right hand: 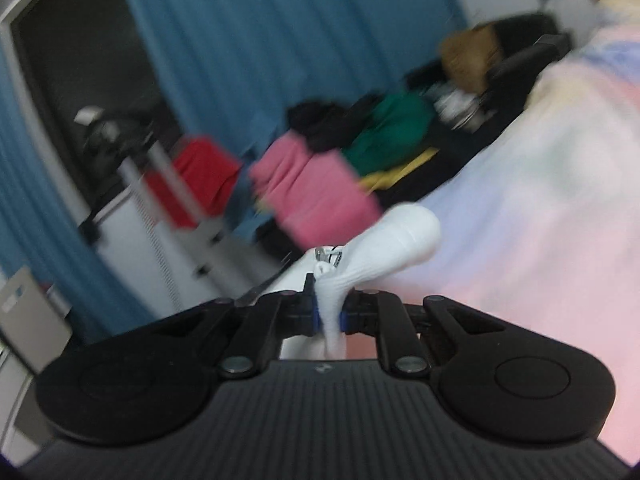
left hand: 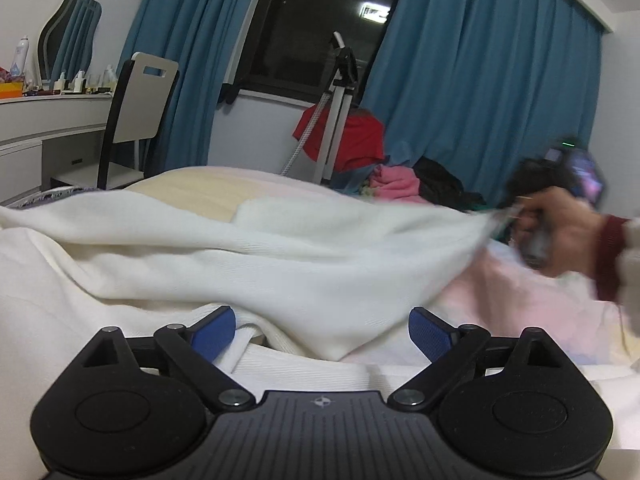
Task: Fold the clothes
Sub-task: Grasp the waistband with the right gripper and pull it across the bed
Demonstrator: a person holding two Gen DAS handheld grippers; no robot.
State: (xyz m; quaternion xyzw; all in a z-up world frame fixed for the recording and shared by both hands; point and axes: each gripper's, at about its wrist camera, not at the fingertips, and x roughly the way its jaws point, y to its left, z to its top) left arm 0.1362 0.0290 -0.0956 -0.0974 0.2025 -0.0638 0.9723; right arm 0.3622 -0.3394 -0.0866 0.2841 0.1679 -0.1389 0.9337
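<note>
A white knitted garment [left hand: 240, 256] lies spread over the bed, with a ribbed hem just in front of my left gripper [left hand: 322, 330]. That gripper is open, its blue pads on either side of the cloth, holding nothing. At the far right a hand [left hand: 560, 232] holds my right gripper [left hand: 506, 214], which pulls a corner of the garment up and taut. In the right wrist view my right gripper [right hand: 330, 314] is shut on a bunched end of the white garment [right hand: 396, 240], which sticks out past the fingers. That view is blurred.
The bed has a pastel pink and yellow cover [left hand: 520, 304]. A heap of clothes, pink [left hand: 398, 186], black and green [right hand: 392, 130], lies at the far side. A red cloth [left hand: 352, 140] hangs on a stand by the window. A chair [left hand: 136, 116] and dressing table [left hand: 40, 120] stand left.
</note>
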